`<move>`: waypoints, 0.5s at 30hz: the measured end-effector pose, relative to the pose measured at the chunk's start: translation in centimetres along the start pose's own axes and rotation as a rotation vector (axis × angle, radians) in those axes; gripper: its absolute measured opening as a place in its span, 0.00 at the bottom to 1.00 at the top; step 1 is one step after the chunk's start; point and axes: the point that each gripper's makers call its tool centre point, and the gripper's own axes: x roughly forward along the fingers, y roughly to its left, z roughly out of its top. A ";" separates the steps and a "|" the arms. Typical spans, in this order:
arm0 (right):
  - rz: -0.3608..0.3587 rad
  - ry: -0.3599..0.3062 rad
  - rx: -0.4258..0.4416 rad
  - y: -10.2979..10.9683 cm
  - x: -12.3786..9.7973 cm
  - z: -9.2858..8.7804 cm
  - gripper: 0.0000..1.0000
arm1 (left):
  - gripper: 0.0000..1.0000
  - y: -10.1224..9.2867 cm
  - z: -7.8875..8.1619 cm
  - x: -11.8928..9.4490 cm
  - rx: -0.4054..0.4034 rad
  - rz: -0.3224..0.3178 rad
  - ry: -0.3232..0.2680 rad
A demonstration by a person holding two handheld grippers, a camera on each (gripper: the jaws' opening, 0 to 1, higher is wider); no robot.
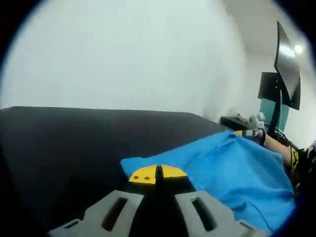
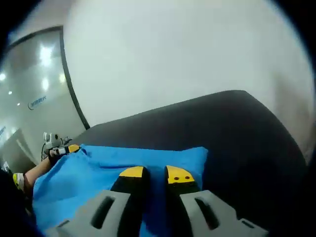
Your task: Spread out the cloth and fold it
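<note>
Cloth, bright blue, lies on a dark table; in the left gripper view the left gripper is clamped on its near corner. In the right gripper view the right gripper has its jaws slightly parted over the cloth edge; grip unclear. Spreading seems underway, no fold made.

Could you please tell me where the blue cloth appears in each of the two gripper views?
Left gripper view: the blue cloth fills the lower right, a corner at the shut left gripper.
Right gripper view: the cloth spreads across the lower left, under the right gripper.
Shared landmark: the dark table under the cloth.
</note>
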 end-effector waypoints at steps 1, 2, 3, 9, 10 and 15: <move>0.007 0.002 -0.049 0.2 0.0 0.0 0.12 | 0.06 -0.6 0.1 0.0 0.002 -0.035 -0.007; 0.009 0.006 -0.052 0.4 0.1 -0.2 0.12 | 0.09 -1.0 0.3 0.0 0.003 -0.056 -0.017; 0.015 0.004 -0.041 0.4 0.0 -0.1 0.12 | 0.11 -1.6 0.5 0.0 0.003 -0.087 -0.028; 0.110 -0.053 -0.065 1.4 -0.6 0.7 0.23 | 0.20 -2.6 -0.5 0.9 0.098 -0.104 0.020; 0.088 -0.045 -0.130 1.3 -0.4 0.6 0.25 | 0.20 -2.4 -0.9 1.2 0.127 -0.087 0.038; -0.105 -0.034 -0.503 0.6 0.7 0.8 0.21 | 0.23 -0.7 -1.1 2.7 0.203 0.048 0.045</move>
